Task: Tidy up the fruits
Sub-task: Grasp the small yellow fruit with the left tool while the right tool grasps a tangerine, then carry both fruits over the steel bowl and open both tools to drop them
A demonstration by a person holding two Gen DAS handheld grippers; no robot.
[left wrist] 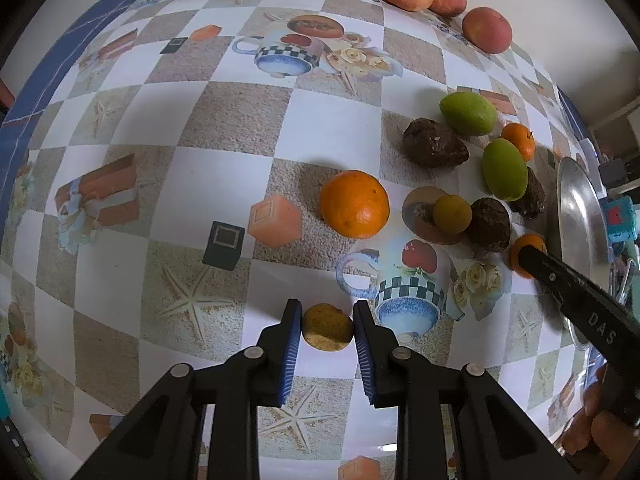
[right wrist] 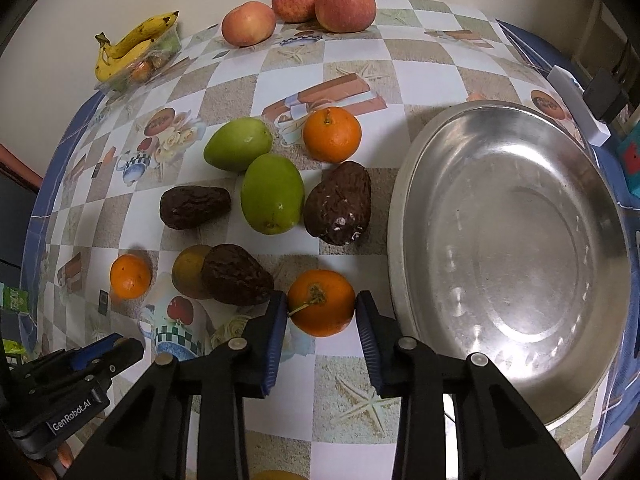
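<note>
My left gripper (left wrist: 327, 330) is shut on a small yellow-brown fruit (left wrist: 327, 327) just above the patterned tablecloth. My right gripper (right wrist: 321, 310) has its jaws around an orange (right wrist: 321, 303) beside the steel bowl (right wrist: 404, 216); the pads touch its sides. More fruit lies ahead: two green mangoes (right wrist: 273, 194), three dark avocados (right wrist: 338, 209), other oranges (right wrist: 332, 134), a yellowish fruit (right wrist: 187, 270). In the left wrist view an orange (left wrist: 355, 205) lies ahead and the right gripper's finger (left wrist: 560, 276) covers another orange (left wrist: 520, 254).
Three apples (right wrist: 345, 6) sit at the table's far edge. A clear tray with bananas (right wrist: 134, 44) stands at the far left corner. A white box (right wrist: 578, 104) and a teal object (right wrist: 630, 160) lie right of the bowl. The left gripper's body (right wrist: 76, 392) shows at lower left.
</note>
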